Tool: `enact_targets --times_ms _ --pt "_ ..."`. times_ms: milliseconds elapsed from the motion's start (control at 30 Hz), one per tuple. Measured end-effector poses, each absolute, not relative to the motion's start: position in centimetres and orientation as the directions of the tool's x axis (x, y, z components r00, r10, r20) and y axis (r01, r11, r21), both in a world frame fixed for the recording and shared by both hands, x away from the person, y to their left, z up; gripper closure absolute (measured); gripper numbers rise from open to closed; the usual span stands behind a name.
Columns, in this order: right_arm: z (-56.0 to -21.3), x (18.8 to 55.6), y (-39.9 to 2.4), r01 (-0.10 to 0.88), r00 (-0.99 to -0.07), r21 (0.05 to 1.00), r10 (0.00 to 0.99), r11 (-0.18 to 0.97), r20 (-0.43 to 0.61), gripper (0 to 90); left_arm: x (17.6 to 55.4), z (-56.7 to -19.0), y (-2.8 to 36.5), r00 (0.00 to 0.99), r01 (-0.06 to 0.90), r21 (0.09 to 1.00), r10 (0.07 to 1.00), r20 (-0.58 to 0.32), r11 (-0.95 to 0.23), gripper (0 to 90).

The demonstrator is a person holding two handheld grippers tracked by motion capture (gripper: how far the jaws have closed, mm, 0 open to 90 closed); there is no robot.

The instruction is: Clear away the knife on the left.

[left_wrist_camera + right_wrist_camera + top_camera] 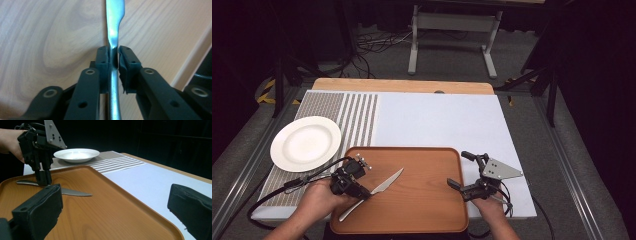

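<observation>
A silver table knife [384, 187] lies slantwise on the wooden tray [427, 200], blade tip toward the far right. My left gripper [363, 194] is shut on the knife where handle meets blade. The left gripper view has both black pads [102, 60] pressed against the knife [114, 32] over the tray's wood grain [50, 45]. My right gripper [458, 169] hovers open at the tray's right edge with nothing between its fingers. The right gripper view looks across the tray [105, 207] at the knife [75, 192] and the left gripper [43, 180], between its own wide-apart pads [40, 207].
A white plate [306, 143] sits on the striped placemat [357, 117] at the left, also seen as the plate [76, 154] in the right gripper view. A pale blue mat [442, 120] covers the table beyond the tray. A table frame and cables lie on the floor behind.
</observation>
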State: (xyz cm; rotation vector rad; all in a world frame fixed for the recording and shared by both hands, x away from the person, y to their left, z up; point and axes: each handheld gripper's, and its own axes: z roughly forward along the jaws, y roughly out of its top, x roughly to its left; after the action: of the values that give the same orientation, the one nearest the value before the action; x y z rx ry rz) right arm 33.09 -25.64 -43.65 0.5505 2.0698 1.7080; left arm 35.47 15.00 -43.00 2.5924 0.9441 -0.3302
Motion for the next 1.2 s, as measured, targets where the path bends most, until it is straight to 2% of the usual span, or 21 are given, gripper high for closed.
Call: enact_targets --times_ms 200,233,267,400,533,633,667,700,733,833,867,900,1200 --pt "-43.6 33.1 -25.7 0.045 -0.843 0.983 0.535 0.176 -0.057 0.4 35.6 -42.3 15.2 0.763 0.642 0.304 0.543 -0.351 -0.704 42.7" --pt "-43.6 33.1 -25.7 0.045 -0.843 0.984 0.535 0.175 -0.057 0.4 35.6 -42.1 15.3 0.761 0.645 0.318 0.544 -0.355 -0.695 42.7" --pt "-43.6 33.1 -25.7 0.044 -0.843 0.984 0.535 0.175 -0.057 0.4 35.5 -41.9 15.4 0.770 0.634 0.338 0.533 -0.350 -0.695 37.8" --pt "-43.6 33.1 -25.7 0.042 -0.843 0.984 0.535 0.174 -0.059 0.4 35.0 -41.2 15.6 0.808 0.589 0.417 0.503 -0.307 -0.692 28.0" --pt "-43.6 33.0 -25.7 0.040 -0.843 0.984 0.535 0.173 -0.060 0.4 34.0 -40.7 15.5 0.870 0.490 0.507 0.431 -0.239 -0.709 27.6" --pt "-43.6 33.0 -25.6 0.039 -0.843 0.984 0.534 0.174 -0.061 0.4 33.2 -40.6 15.4 0.910 0.405 0.564 0.381 -0.167 -0.720 35.4" --pt "-43.6 33.0 -25.6 0.040 -0.844 0.984 0.533 0.175 -0.061 0.4 33.0 -40.5 15.4 0.919 0.381 0.571 0.365 -0.148 -0.728 47.9" --pt "-43.6 33.0 -25.6 0.040 -0.844 0.984 0.533 0.175 -0.061 0.4 32.9 -40.5 15.4 0.932 0.347 0.581 0.340 -0.125 -0.736 47.9" --pt "-43.6 33.0 -25.6 0.040 -0.844 0.984 0.533 0.174 -0.060 0.4 32.7 -40.5 15.4 0.939 0.323 0.589 0.327 -0.104 -0.741 54.4" --pt "-43.6 33.0 -25.6 0.039 -0.844 0.984 0.533 0.176 -0.061 0.4 32.3 -40.7 15.2 0.953 0.283 0.591 0.289 -0.088 -0.756 76.6" --pt "-43.6 33.0 -25.6 0.040 -0.844 0.984 0.533 0.176 -0.061 0.4 32.3 -40.8 15.0 0.958 0.271 0.592 0.275 -0.085 -0.759 87.2" --pt "-43.6 33.0 -25.6 0.042 -0.844 0.983 0.532 0.176 -0.059 0.4 32.2 -41.0 14.9 0.958 0.269 0.585 0.277 -0.079 -0.765 89.9" --pt "-43.6 33.0 -25.5 0.043 -0.846 0.983 0.530 0.178 -0.058 0.4 32.4 -43.0 13.7 0.969 0.232 0.528 0.244 -0.047 -0.817 90.0"
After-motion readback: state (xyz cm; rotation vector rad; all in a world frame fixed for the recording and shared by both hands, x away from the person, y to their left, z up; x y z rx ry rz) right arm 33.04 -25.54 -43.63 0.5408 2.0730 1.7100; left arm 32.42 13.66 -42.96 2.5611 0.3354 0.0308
